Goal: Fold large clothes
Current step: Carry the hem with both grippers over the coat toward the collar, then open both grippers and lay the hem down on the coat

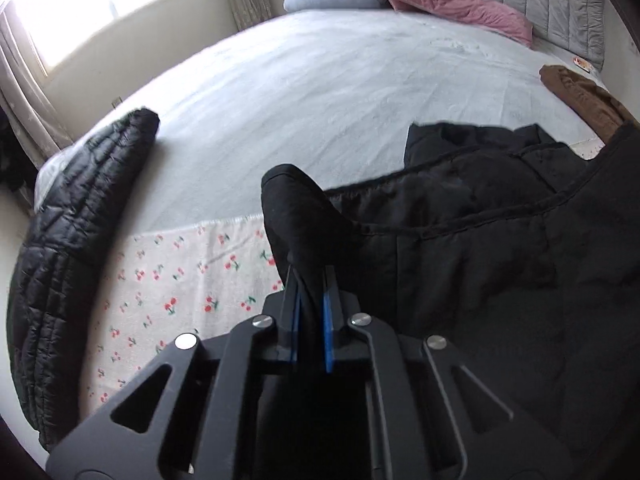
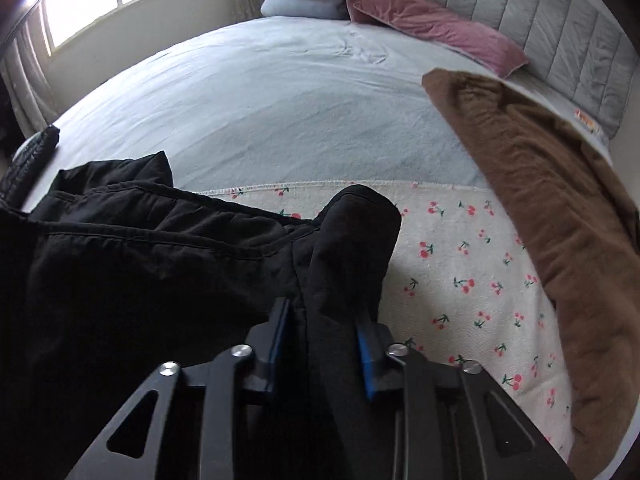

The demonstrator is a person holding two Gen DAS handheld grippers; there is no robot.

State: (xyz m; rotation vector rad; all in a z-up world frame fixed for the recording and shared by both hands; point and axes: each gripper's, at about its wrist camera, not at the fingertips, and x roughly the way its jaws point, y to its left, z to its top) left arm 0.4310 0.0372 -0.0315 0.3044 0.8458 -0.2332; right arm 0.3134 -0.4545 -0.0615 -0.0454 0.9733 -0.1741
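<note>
Black jacket (image 1: 500, 240) pinched at both ends, left gripper (image 1: 310, 292) and right gripper (image 2: 324, 320) each clamped on fabric, long axis strung between them above the cherry-print cloth (image 2: 460, 264) at the bed's (image 1: 320, 100) near edge.

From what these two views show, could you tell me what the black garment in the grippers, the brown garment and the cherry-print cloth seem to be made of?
Black garment: probably matte woven synthetic, lightly padded; stitched seams, soft puffy folds.
Brown garment: likely fleece or brushed knit; fuzzy, dull nap.
Cherry-print cloth: seemingly cotton towelling or flannel; matte, stitched edge, though the weave is unclear.
</note>
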